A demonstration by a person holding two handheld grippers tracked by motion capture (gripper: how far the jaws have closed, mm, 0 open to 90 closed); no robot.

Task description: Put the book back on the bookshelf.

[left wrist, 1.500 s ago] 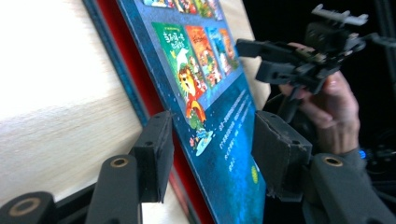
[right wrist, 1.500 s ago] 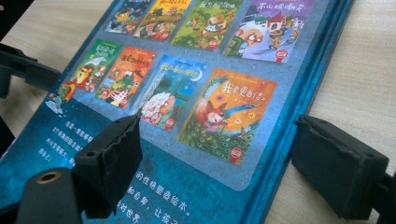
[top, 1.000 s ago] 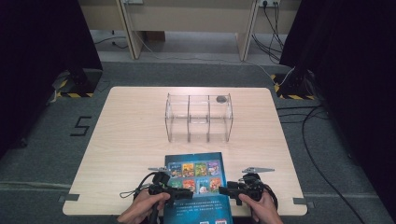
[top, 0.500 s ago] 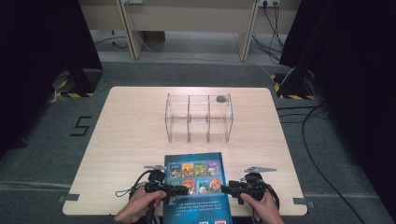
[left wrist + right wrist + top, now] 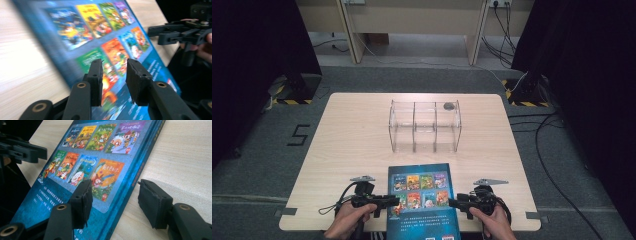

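Observation:
A blue picture book [image 5: 422, 220] lies flat at the table's near edge, back cover up with several small cover pictures, its near end over the edge. My left gripper [image 5: 396, 201] sits at the book's left edge. In the left gripper view its jaws [image 5: 112, 75] hover over the blurred cover [image 5: 112, 25]; they have just been opening, with a narrow gap and nothing between them. My right gripper [image 5: 451, 202] is open at the right edge. There it [image 5: 113, 197] straddles the spine, one jaw over the cover [image 5: 100, 150], one over the bare table.
A clear acrylic organizer [image 5: 424, 127] with three compartments stands mid-table beyond the book, a small dark round thing [image 5: 449, 106] at its back right corner. Bare light wood table [image 5: 352, 150] lies to either side. Black curtains and cables ring the floor.
My left gripper has drawn back leftward from over the book to its left edge, and its jaws have parted a little. The right gripper and the book have stayed put.

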